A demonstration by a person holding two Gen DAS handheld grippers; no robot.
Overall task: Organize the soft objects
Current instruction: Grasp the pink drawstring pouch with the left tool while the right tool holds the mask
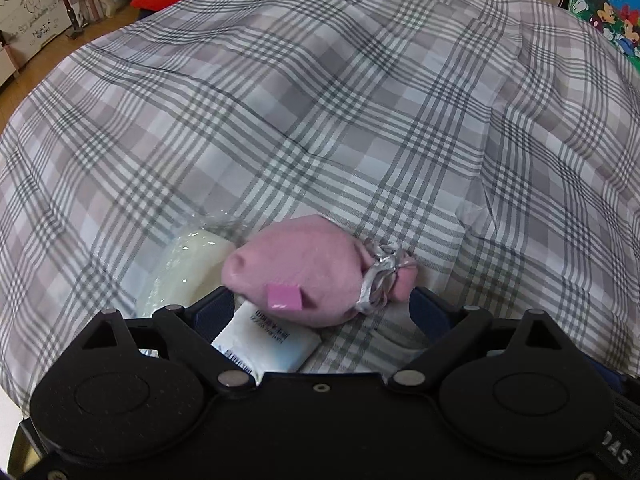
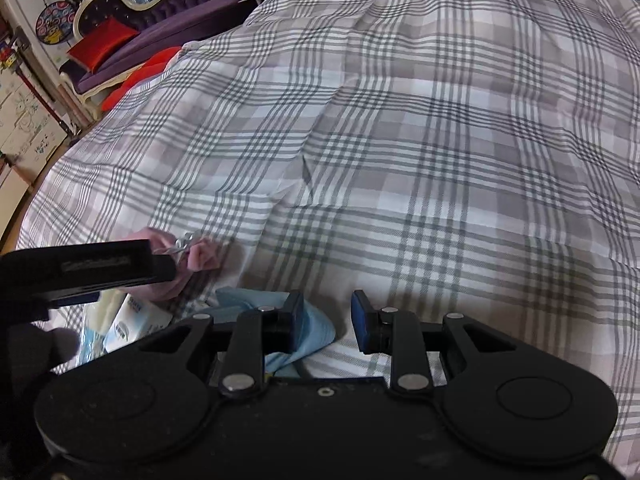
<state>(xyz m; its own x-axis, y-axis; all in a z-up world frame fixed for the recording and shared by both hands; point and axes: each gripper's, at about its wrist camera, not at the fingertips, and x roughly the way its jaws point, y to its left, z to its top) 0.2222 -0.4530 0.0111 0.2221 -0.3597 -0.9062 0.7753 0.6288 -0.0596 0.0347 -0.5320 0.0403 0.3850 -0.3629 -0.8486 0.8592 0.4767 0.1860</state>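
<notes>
- Nearest us, our left tool [image 1: 320, 304] hangs steeply over the bed, its jaws spread wide and gripping nothing; the pink pouch lies just past and between the fingertips.
- Our right tool [image 2: 326, 316] looks nearly closed, with a narrow gap between its blue pads. A crumpled pale blue cloth [image 2: 304, 328] lies under the left pad; we cannot tell whether the pad pinches it.
- Under the left tool lies a flat white packet with printed text [image 1: 266, 340], probably tissues: light, squashy, with a slick wrapper.
- Just beyond it rests the small pink fabric pouch tied shut with a silver ribbon [image 1: 304, 272], a pink tag on its near side. We judge it light and soft, giving under pressure and unlikely to slip. The plump middle of the body looks the best place to take hold; the ribbon could slide or come undone.
- Touching the pouch's left side is a cream-coloured soft item sealed in glossy clear plastic [image 1: 188, 268]. That film looks slippery, so a firmer squeeze would suit it.
- All of this sits on a plaid bed cover in grey, white and mauve checks [image 1: 320, 120], thin woven cloth with shallow wrinkles, stretching far ahead.
- Farthest, red cushions [image 2: 102, 42] rest on a purple tufted sofa with a cream carved frame [image 2: 160, 12].
</notes>
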